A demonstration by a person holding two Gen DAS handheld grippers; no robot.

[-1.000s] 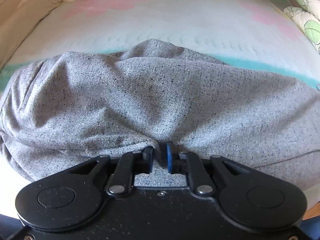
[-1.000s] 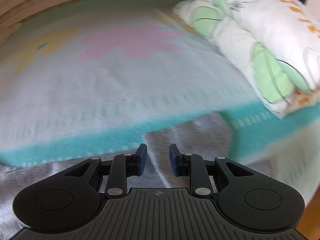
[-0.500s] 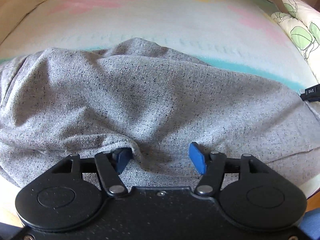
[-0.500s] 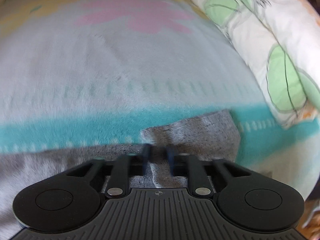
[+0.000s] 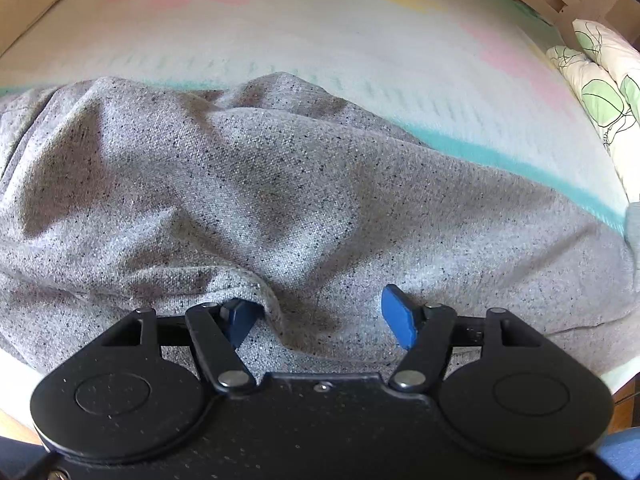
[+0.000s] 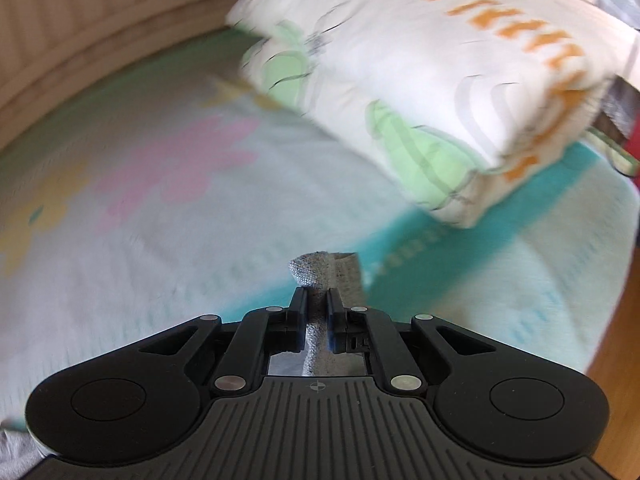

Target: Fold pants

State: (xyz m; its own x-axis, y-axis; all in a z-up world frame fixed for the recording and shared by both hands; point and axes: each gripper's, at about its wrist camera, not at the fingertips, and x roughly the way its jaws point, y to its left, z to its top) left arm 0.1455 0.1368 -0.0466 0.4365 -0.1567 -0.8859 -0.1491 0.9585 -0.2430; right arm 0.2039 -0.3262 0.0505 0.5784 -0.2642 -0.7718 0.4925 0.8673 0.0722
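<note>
Pants [image 5: 280, 184], soft grey knit, are lying rumpled on the bed [image 5: 360, 40], draping limply; hems and edges are offering the surest hold. Left gripper [image 5: 316, 316] is resting released, its jaws just opened; right gripper [image 6: 317, 308] is pinching a cloth edge.

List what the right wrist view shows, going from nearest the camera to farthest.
Black right tool, pinched grey fabric of the pants, teal stripe of the pastel flowered blanket, white pillow with green leaves and orange marks, beige bed edge.
</note>
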